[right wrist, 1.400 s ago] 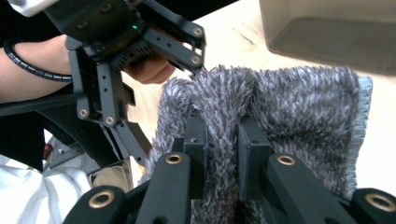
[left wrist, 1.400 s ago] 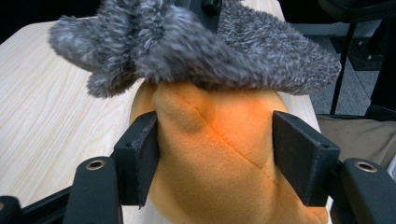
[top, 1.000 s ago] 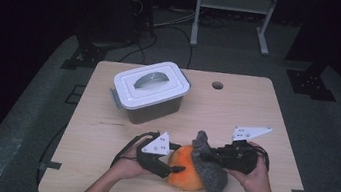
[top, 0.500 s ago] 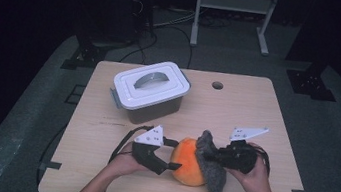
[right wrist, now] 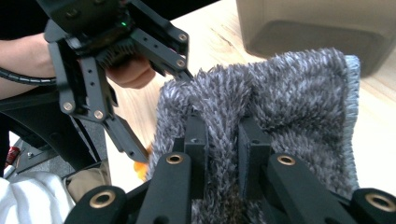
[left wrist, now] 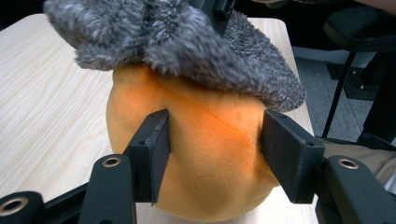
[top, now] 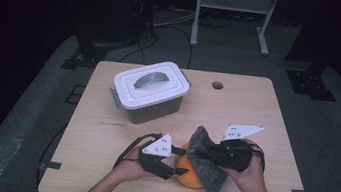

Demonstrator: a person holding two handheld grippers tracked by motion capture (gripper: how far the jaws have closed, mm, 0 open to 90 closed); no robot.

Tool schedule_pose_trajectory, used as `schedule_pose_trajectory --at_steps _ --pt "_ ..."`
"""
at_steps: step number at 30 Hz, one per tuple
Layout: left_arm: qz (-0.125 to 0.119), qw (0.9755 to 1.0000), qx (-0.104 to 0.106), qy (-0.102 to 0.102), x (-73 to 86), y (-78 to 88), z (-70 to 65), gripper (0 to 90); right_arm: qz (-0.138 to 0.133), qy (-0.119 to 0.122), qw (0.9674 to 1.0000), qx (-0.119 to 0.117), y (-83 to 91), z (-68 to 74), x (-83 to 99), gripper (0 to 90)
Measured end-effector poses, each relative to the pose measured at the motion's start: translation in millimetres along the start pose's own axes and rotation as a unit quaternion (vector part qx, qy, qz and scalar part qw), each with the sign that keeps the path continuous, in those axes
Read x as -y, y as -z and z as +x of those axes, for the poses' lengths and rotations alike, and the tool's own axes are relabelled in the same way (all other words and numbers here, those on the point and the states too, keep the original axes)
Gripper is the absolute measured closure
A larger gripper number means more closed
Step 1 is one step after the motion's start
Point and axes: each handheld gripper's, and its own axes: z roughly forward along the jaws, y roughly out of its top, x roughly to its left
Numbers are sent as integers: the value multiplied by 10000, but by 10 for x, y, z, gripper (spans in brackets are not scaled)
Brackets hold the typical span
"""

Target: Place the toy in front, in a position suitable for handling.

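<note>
Pinching a fold of grey cloth [right wrist: 275, 107] in right gripper [right wrist: 223, 135], draped over orange ball [left wrist: 196, 154] at table's [top: 256, 118] near edge. Left gripper [left wrist: 212, 140] just closing, jaws pressing ball's sides.

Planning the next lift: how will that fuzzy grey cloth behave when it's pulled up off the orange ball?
The grey cloth looks floppy: it bunches in the right gripper and drapes over the orange ball. Probably light. The round ball may roll once uncovered.
</note>
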Motion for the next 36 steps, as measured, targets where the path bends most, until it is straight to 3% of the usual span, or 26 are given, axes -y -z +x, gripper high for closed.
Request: schedule_pose_trajectory --at_steps 5,8,10,13,17,21,25,28,36 --pt "-35 10000 2 22 2 -8 7 423 45 -255 9995 188 96 -131 111 763" --pt "-43 10000 13 16 6 -21 3 418 -79 -315 9994 70 118 -104 93 763" --pt "-29 10000 -8 10 9 -17 8 419 -177 -187 9995 -164 103 -3 20 763" --pt "-15 10000 -39 39 26 -6 17 418 -23 86 9999 -94 44 103 -56 762" --pt "21 9999 -94 80 48 9 33 416 88 -146 9998 -62 22 -17 60 763" --pt "86 9997 -136 180 86 32 76 416 180 -431 9989 -25 126 -115 195 761" --pt "123 9992 -242 285 111 53 118 402 217 -298 9990 -265 124 -52 205 758" --pt "89 9990 -235 357 122 55 119 391 364 -225 9989 -206 42 -43 200 758" --pt "48 9988 318 358 94 81 121 348 255 -356 9990 58 43 -147 231 762"
